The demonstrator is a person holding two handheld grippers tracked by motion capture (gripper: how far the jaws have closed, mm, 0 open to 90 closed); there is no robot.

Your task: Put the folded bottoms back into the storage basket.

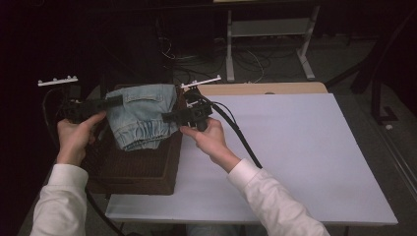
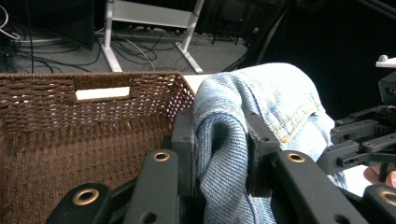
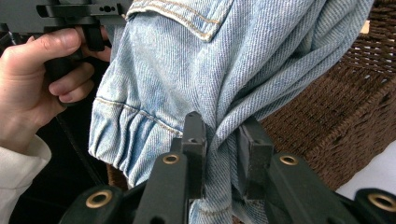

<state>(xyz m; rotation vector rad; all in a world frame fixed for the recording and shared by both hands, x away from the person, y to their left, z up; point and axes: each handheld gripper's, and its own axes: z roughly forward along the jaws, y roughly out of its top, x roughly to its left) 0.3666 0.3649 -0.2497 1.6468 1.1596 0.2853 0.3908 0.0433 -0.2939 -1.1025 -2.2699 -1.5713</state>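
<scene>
Both sets of jaws are clamped on bunched folds of a pair of light-blue jeans (image 1: 142, 115): the left gripper (image 2: 219, 163) pinches a thick doubled ridge of denim, the right gripper (image 3: 219, 154) a gathered twist of the cloth below a stitched pocket flap. Held between the two, the jeans hang above the open top of a brown wicker basket (image 1: 142, 169), sagging toward its far half, with an elastic cuff drooping on the near side. The basket stands at the left edge of the white worktop (image 1: 295, 152), overhanging it a little. The person's left hand (image 1: 74, 135) and right hand (image 1: 209, 137) each grip a handle, white sleeves entering from the near side, and a black cable (image 1: 241, 137) trails from the right gripper across the worktop. By the look of it, the denim is soft and limp but fairly heavy for cloth, unlikely to slip or tear; it folds wherever unsupported, so thick seams, the waistband or a bunched fold give the surest hold. Beyond the worktop's far edge lie loose wires and a white frame (image 1: 268, 34) on the floor.
</scene>
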